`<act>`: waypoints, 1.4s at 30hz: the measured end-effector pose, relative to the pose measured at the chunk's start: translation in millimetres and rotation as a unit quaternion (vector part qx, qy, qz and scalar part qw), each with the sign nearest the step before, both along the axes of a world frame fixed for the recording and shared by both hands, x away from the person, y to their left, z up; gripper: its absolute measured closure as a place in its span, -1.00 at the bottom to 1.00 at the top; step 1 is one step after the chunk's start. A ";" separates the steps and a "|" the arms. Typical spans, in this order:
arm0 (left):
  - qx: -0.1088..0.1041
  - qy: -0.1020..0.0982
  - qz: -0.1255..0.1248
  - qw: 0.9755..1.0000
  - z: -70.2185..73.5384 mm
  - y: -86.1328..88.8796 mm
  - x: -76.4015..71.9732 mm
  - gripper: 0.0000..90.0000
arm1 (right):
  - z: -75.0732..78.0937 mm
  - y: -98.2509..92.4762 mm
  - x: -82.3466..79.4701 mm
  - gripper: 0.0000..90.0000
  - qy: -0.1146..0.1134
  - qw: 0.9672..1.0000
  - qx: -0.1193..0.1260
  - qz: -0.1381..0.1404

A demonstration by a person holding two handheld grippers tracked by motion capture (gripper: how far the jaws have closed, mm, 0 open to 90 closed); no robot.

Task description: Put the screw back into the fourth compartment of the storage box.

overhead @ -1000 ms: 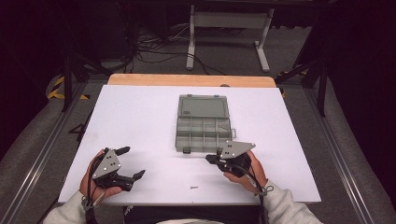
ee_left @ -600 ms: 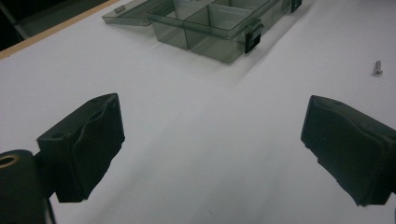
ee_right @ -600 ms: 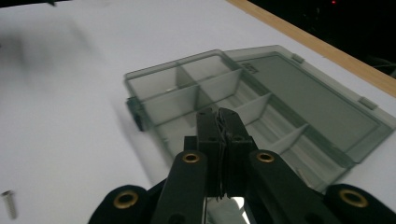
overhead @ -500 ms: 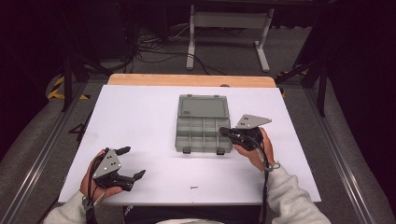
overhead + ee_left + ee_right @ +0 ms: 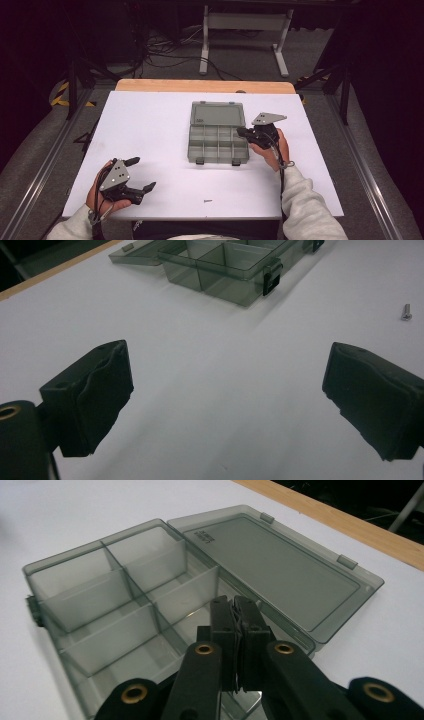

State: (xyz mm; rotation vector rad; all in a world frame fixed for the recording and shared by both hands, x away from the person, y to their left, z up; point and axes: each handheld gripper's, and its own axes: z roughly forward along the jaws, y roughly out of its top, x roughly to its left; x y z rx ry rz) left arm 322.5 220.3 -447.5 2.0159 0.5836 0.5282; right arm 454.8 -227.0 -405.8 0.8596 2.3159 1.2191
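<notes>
We held our right tongs [image 5: 243,132] pressed together over the right edge of the open organizer box [image 5: 218,139] mid-worktop [image 5: 150,125], seemingly to drop something in, while our left tongs [image 5: 142,175] waited spread wide near a loose screw [image 5: 207,201].

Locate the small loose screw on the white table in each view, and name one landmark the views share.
High view: the screw lies near the table's front edge, below the grey compartment box.
Left gripper view: the screw sits at the upper right, right of the box's black latch.
Right gripper view: not in it.
Shared landmark: the grey compartment box, lid open.
</notes>
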 end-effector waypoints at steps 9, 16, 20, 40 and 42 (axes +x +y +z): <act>0.000 0.000 0.000 1.000 -0.1 0.5 0.3 -0.85 | -11.4 -3.2 15.9 0.97 0.021 1.000 0.002 -0.021; 0.003 -0.001 -0.001 1.000 -0.1 0.6 0.5 -0.85 | -17.5 -4.8 19.1 0.97 0.036 0.999 0.001 -0.029; 0.003 -0.001 -0.002 1.000 -0.1 0.4 0.4 -0.85 | -18.7 -6.4 19.5 0.97 0.040 0.999 0.005 -0.035; 0.004 -0.002 -0.003 1.000 0.3 1.1 -0.2 -0.85 | -19.2 -7.9 16.9 0.89 0.034 0.999 0.006 -0.041; 0.002 -0.002 -0.002 1.000 0.4 1.4 -0.7 -0.85 | -15.8 -9.4 14.2 0.86 0.028 0.999 0.014 -0.039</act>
